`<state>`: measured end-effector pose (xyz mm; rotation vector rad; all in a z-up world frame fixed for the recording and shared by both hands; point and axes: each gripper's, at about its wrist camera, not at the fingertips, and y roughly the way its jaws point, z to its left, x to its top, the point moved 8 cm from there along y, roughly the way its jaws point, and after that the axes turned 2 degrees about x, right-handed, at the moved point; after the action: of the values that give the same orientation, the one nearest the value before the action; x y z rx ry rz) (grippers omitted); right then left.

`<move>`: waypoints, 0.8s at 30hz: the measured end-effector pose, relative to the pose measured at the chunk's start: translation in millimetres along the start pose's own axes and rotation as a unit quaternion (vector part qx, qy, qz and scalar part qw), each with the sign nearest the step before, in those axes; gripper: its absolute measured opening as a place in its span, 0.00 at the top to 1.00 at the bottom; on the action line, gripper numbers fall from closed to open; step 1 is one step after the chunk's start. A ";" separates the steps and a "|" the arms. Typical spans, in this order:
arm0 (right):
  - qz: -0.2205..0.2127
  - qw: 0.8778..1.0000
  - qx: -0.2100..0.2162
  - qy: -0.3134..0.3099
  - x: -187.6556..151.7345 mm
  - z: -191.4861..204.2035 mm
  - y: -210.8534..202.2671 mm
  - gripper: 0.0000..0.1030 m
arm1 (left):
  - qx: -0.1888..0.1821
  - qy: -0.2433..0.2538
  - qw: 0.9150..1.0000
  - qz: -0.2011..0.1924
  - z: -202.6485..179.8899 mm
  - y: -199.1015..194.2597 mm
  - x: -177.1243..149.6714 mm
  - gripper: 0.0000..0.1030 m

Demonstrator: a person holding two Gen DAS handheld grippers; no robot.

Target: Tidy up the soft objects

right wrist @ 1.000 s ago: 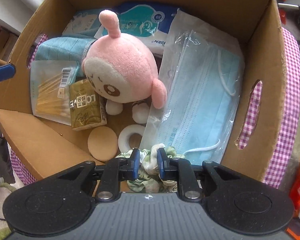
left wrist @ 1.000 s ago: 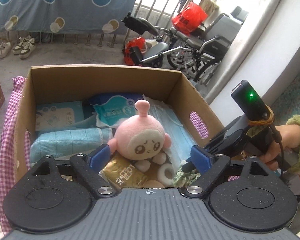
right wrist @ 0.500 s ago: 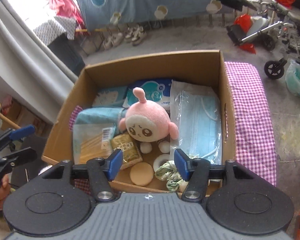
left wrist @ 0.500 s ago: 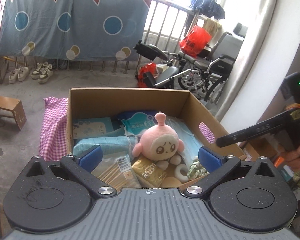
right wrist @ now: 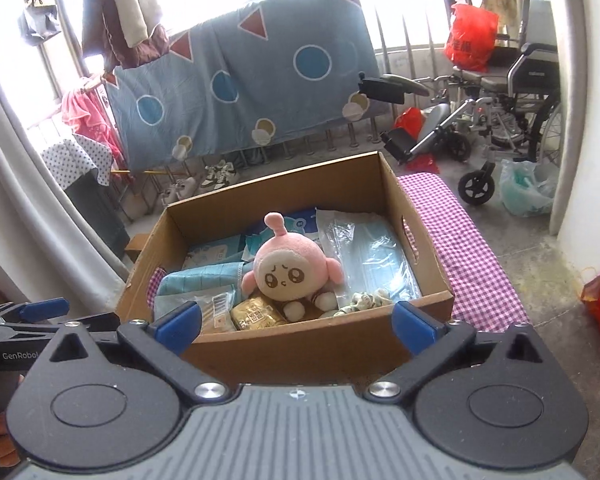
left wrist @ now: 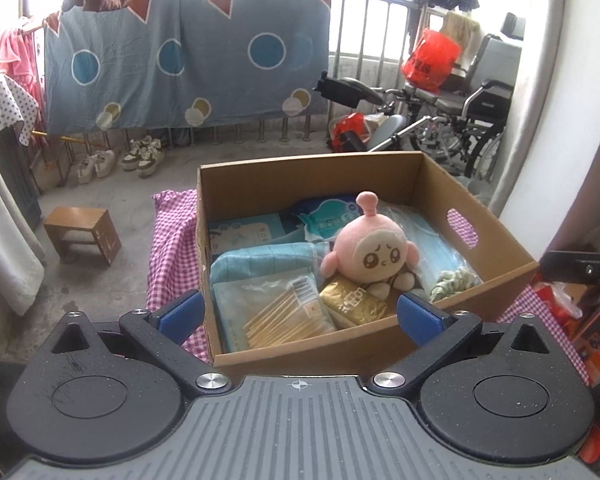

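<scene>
Both grippers hung short of the cardboard box [left wrist: 496, 280]. The left gripper [left wrist: 298, 316] had its fingers wide and empty; the right gripper [right wrist: 296, 326] was opening, fingers empty. The scrunchie [right wrist: 366, 302] lay in the box's near right corner beside the pink plush [right wrist: 290, 270]. Packing looked finished; any next move would need another soft item.

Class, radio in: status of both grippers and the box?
Left gripper open, empty. Right gripper opening, empty. Scrunchie in cardboard box beside pink plush. Nothing blocking.
</scene>
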<state>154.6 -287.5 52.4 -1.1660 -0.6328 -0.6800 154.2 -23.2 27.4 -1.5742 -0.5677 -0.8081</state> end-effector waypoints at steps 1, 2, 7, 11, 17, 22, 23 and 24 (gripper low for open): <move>-0.004 1.000 -0.010 -0.003 -1.6 1.5 2.4 0.00 | 0.009 -0.003 1.000 0.002 -0.9 2.2 0.0 0.00; -0.006 1.000 -0.017 -0.005 -2.0 3.2 4.9 0.00 | 0.012 -0.007 1.000 0.003 -1.9 4.8 0.4 0.00; -0.003 0.999 -0.024 -0.021 -3.6 16.8 16.7 0.00 | 0.015 -0.034 0.999 0.012 -7.1 16.5 0.4 0.00; -0.002 0.999 -0.027 -0.036 -3.1 21.5 24.9 0.00 | 0.035 -0.073 0.996 0.024 -9.3 21.2 0.1 0.00; 0.014 0.998 -0.044 -0.040 -4.7 14.5 36.3 0.00 | 0.079 -0.057 0.994 0.050 -17.8 27.8 -3.2 0.00; 0.027 0.998 -0.043 -0.040 -8.0 10.1 41.8 0.00 | 0.085 -0.047 0.993 0.062 -26.9 30.1 -5.8 0.00; 0.028 0.998 -0.045 -0.042 -7.9 8.8 42.6 0.00 | 0.089 -0.044 0.993 0.065 -28.8 31.3 -5.7 0.00; 0.029 0.998 -0.048 -0.043 -7.8 7.5 42.9 0.00 | 0.092 -0.041 0.993 0.065 -29.8 31.3 -5.9 0.00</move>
<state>181.4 -268.6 22.8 -1.3031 -0.6420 -0.6200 168.6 -57.2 4.0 -1.4623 -0.5757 -0.5781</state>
